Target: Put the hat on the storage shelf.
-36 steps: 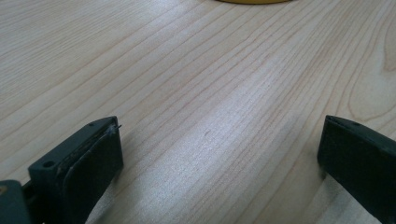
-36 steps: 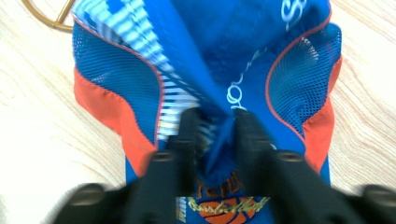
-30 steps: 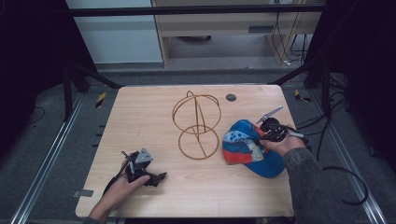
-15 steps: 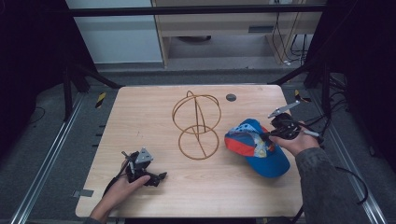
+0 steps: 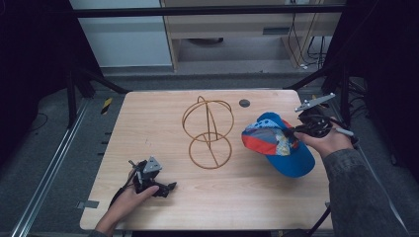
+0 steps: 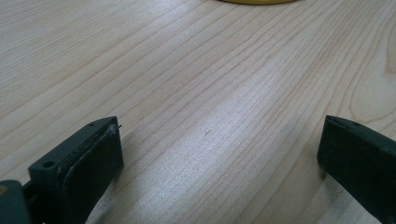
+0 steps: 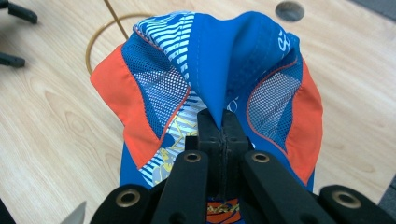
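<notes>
Blue and orange cap point(image 5: 276, 143) pinched in my right gripper point(image 5: 292, 132) — off the wood, near the table's point(image 5: 148, 118) right edge.

In the right gripper view the black jaws are pressed together on a fold of the cap's blue crown fabric, the brim hanging toward the front right corner. The wire stand point(image 5: 208, 132) sits mid-table, just beside the cap. My left gripper point(image 5: 163, 187) rests by the front left corner — jaws spread wide, bare wood between them.
</notes>
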